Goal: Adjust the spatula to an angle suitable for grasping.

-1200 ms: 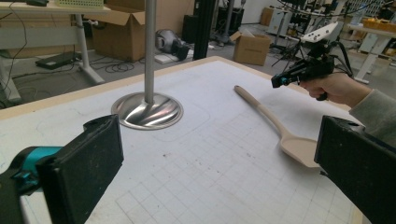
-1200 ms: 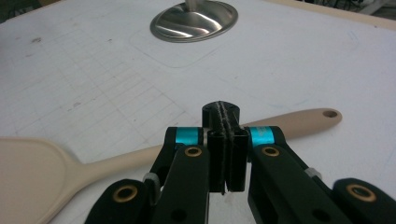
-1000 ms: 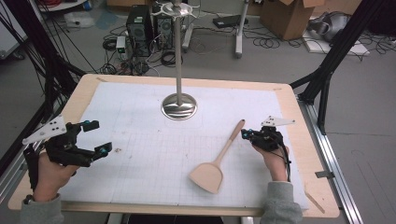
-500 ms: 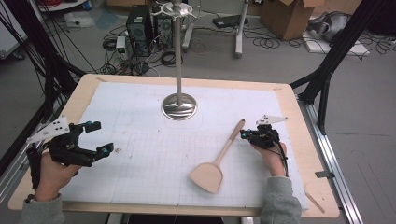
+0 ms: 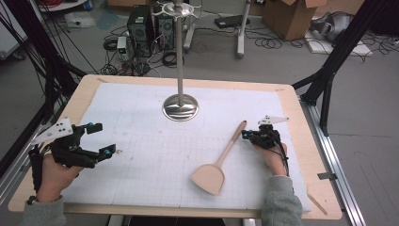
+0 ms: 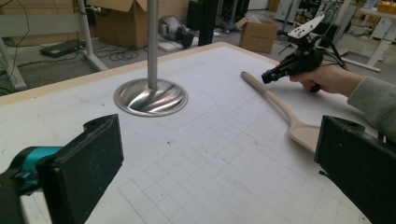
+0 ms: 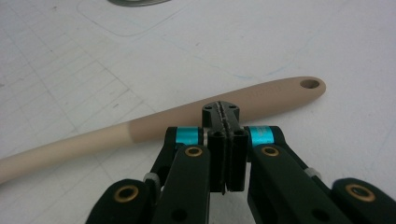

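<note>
Lying on the tabletop (image 5: 141, 99) are one wooden spatula (image 5: 217, 162) and one steel stand (image 5: 180, 106), the spatula just right of the stand's base. Two tools: the right tool (image 5: 245, 135), jaws pressed together on nothing, hovers beside the spatula's handle end, and the left tool (image 5: 102, 139), jaws wide apart, sits well left of the stand.

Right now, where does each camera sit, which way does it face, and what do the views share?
High view: above the person's side, looking forward and down on the table; both forearms, left gripper, right gripper.
Left gripper view: on the left gripper, between open jaws, toward the stand.
Right gripper view: on the right gripper, shut, close above the handle.
Shared: wooden spatula in all three.
</note>
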The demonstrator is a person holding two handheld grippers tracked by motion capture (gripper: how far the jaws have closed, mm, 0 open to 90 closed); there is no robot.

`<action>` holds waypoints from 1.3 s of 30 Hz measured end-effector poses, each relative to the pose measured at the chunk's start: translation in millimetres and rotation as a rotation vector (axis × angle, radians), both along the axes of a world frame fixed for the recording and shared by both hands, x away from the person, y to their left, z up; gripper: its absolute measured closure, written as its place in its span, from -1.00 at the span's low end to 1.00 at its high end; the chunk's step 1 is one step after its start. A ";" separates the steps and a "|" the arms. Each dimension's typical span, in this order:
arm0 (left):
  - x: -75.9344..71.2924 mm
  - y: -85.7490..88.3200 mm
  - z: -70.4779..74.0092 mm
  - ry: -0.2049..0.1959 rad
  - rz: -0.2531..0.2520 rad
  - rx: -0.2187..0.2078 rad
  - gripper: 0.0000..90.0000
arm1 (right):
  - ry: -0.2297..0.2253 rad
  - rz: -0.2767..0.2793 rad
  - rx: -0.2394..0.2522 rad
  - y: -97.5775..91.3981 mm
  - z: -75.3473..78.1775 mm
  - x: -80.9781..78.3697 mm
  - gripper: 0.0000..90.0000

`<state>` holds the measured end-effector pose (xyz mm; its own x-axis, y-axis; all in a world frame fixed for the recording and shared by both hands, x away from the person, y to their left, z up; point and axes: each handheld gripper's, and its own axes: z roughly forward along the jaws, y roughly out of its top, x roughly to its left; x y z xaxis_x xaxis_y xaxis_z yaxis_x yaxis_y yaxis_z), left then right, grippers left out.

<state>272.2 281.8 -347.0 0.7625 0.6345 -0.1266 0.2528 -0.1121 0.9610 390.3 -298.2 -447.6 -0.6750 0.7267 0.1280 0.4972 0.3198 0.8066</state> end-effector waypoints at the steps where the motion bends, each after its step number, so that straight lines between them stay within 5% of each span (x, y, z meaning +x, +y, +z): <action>1: 0.1 0.3 0.0 0.000 0.000 0.000 -0.96 | 0.004 -0.008 0.000 -0.1 -1.0 0.7 1.00; 13: 0.6 1.0 -1.4 0.005 0.005 -0.001 -0.96 | 0.049 -0.006 -0.021 1.3 -2.9 8.8 1.00; 39: -7.0 13.5 -3.6 0.006 0.050 -0.002 -0.96 | 0.067 0.049 -0.020 23.2 -2.6 31.9 1.00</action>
<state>265.2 295.2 -350.7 0.7294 0.6711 -0.1325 0.2636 -0.0970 0.9597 422.2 -275.0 -450.2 -0.7005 0.6955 0.1602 0.5332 0.3607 0.7652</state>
